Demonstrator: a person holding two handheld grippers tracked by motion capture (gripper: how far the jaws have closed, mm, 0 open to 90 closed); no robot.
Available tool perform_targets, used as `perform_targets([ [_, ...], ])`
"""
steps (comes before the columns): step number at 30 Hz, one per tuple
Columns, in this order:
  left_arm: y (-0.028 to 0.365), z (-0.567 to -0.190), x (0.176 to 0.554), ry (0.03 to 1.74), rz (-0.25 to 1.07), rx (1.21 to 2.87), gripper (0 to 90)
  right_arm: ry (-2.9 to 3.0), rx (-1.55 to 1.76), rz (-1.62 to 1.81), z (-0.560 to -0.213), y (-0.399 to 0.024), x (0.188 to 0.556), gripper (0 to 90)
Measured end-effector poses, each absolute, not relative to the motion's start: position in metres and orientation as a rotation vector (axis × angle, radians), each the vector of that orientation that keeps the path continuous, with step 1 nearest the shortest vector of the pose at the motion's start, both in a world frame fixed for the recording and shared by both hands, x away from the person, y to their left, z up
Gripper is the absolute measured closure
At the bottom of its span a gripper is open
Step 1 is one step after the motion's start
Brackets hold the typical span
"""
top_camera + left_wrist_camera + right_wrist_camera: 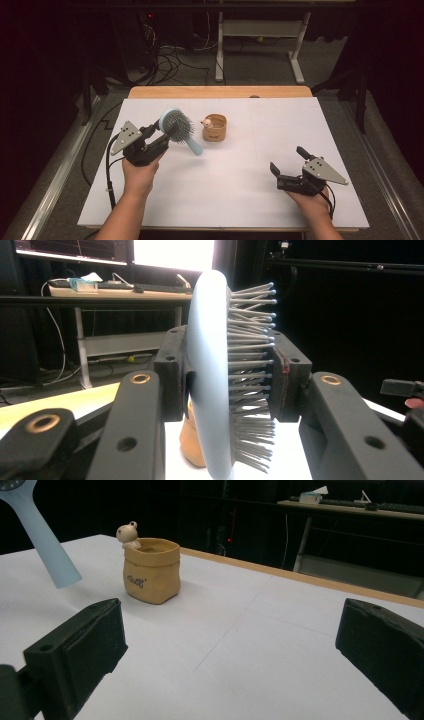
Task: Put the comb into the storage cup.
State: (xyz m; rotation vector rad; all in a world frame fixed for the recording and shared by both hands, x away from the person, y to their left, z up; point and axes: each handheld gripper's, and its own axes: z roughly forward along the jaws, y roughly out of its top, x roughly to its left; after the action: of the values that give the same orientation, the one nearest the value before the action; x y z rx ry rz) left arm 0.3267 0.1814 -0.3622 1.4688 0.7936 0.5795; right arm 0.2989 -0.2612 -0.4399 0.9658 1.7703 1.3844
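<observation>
Apparently to carry it to the sack-shaped cup [214,128] near the table's [240,205] far edge, the left gripper [159,134] clamps the blue hairbrush [178,127] by its head, lifted handle-down beside it, while the right gripper [289,165] waits wide and empty near the right edge.
</observation>
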Motion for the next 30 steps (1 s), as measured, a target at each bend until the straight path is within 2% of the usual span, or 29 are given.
perform_targets([
  [30, 0.155, -0.35, 0.347, 0.781, 0.552, 1.449, 59.4, 1.789, 0.946, 1.37, -0.443, -0.257, 0.299, 0.4],
])
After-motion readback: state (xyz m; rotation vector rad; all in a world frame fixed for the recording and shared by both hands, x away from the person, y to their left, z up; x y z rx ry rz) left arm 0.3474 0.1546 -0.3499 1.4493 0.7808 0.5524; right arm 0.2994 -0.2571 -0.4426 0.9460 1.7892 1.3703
